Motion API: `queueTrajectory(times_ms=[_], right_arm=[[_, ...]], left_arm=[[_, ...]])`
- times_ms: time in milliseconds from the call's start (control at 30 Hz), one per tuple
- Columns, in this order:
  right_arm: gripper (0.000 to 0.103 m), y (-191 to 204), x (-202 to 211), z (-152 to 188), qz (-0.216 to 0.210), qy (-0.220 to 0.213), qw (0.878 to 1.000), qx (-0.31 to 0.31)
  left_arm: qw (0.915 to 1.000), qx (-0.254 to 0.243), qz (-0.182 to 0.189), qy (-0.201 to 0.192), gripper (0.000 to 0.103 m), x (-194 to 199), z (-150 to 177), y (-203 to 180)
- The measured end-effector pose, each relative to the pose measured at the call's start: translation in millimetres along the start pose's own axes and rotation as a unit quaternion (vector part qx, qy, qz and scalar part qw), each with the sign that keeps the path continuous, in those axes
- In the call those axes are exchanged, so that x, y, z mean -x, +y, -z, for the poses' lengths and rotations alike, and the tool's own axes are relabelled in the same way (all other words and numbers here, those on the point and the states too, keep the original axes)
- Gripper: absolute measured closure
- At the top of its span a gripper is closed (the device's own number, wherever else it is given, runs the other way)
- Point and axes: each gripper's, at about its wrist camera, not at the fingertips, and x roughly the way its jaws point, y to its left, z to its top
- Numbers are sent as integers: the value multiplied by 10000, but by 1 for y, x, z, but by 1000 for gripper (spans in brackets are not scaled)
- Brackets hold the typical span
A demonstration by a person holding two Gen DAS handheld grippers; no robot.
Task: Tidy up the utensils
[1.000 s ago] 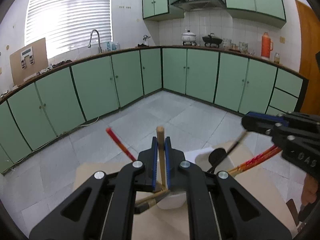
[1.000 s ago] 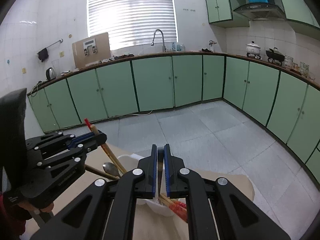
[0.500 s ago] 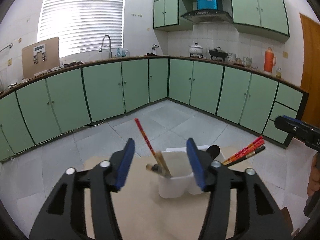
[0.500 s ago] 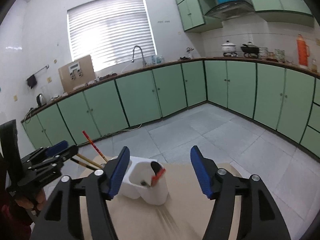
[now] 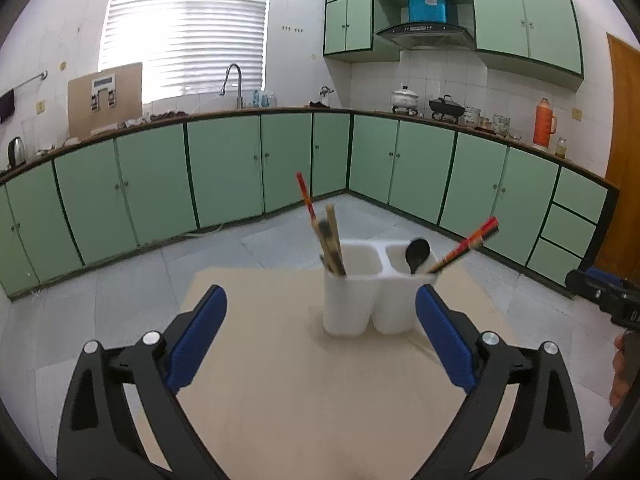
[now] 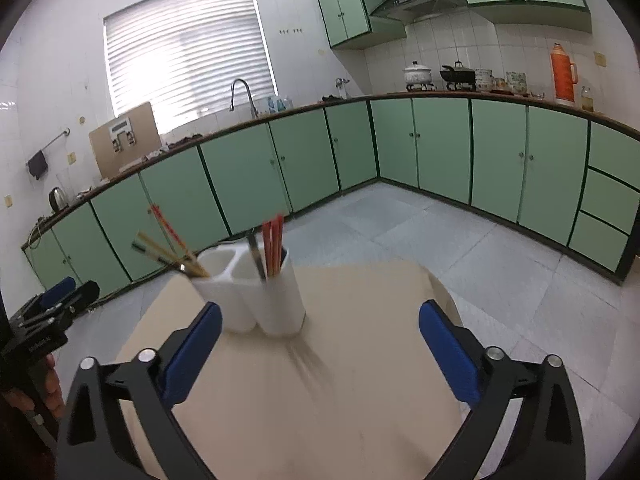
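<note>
A white two-compartment utensil holder stands on the beige table. Its left cup holds wooden chopsticks and a red one; its right cup holds a black spoon and red chopsticks. My left gripper is open and empty, pulled back from the holder. In the right wrist view the holder stands ahead to the left, and my right gripper is open and empty. Each gripper shows at the edge of the other's view: the right, the left.
The table's far edge drops to a grey tiled floor. Green cabinets with a sink and cookware line the far walls. A wooden door is at the right.
Both grippers were shut on utensils at the holder a second ago. They opened, left the utensils in the cups, and pulled back and up from the holder.
</note>
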Motion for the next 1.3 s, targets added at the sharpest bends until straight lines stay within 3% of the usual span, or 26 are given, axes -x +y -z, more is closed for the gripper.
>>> queueTrajectory(times_ms=[333, 500, 700, 1033, 1300], right_arm=[[6, 26, 23, 45, 12, 239, 9990, 373], [6, 41, 31, 57, 92, 233, 9976, 649], [6, 53, 50, 49, -233, 63, 9974, 673], [6, 70, 90, 24, -650, -411, 9944, 728], [6, 77, 105, 17, -783, -583, 9925, 736]], left_arm=[[9998, 20, -172, 139, 6, 34, 30, -2], [9997, 66, -85, 206, 6, 48, 43, -3], [10000, -31, -7, 77, 6, 66, 40, -6], [9984, -215, 71, -514, 6, 108, 21, -21], [9967, -219, 145, -762, 6, 130, 13, -23]])
